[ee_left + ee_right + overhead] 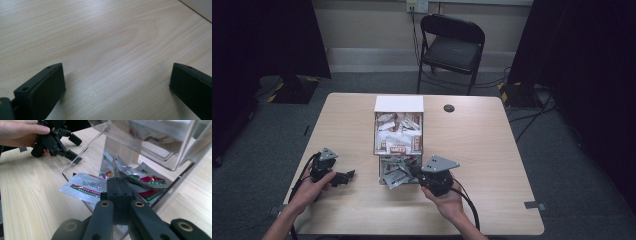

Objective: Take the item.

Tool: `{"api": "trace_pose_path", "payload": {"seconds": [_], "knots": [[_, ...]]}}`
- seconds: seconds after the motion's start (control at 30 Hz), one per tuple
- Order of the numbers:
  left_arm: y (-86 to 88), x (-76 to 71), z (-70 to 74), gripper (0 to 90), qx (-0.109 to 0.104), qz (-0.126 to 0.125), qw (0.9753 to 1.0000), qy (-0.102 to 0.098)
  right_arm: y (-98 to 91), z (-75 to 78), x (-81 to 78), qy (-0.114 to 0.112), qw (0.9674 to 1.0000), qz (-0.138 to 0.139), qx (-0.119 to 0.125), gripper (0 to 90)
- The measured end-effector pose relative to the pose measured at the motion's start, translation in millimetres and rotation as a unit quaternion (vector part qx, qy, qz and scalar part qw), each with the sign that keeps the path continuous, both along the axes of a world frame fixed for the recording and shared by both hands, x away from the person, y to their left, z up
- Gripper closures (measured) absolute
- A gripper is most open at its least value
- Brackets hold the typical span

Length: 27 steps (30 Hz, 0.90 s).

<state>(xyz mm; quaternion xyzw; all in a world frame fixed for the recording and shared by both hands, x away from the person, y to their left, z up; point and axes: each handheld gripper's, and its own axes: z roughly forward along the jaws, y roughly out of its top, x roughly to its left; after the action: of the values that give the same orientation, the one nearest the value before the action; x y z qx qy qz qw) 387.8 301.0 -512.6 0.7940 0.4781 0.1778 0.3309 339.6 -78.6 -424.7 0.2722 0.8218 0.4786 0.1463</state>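
Observation:
A clear plastic dispenser [398, 132] full of small packets stands mid-table, with a white lid at its far end. Silver sachets [394, 176] with red and green print spill from its low front tray [75, 166]. My right gripper [413, 172] reaches into that tray. In the right gripper view its jaws [119, 185] are pressed together on the edge of one upright silver sachet [113, 168]. My left gripper [348, 175] rests on the table left of the dispenser, open, with bare wood between its jaws [117, 82]. The right gripper view also shows the left gripper [75, 147] held by a hand [22, 132].
The wooden table [482, 150] has bare room on both sides of the dispenser. A small black round disc [449, 108] lies at the far right of the box. A black folding chair [452, 47] stands behind the table, with cables on the floor.

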Motion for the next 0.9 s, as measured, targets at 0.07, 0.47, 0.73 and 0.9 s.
{"api": "trace_pose_path", "payload": {"seconds": [0.07,0.47,0.73,0.9], "knots": [[0.0,0.0,0.0,0.0,0.000,0.000,1.0000,0.000,-2.3,1.9,-1.3,-0.002,1.0000,0.001,0.002,90.0],[0.0,0.0,0.0,0.0,0.000,0.000,1.0000,0.000,-11.4,12.8,-6.2,-0.009,0.9998,0.004,0.018,90.0],[0.0,0.0,0.0,0.0,0.000,0.000,1.0000,0.000,-14.2,18.6,-10.6,-0.012,0.9996,0.005,0.025,90.0],[0.0,0.0,0.0,0.0,0.000,0.000,1.0000,0.000,-15.7,21.7,-12.1,-0.012,0.9994,0.005,0.033,90.0]]}}
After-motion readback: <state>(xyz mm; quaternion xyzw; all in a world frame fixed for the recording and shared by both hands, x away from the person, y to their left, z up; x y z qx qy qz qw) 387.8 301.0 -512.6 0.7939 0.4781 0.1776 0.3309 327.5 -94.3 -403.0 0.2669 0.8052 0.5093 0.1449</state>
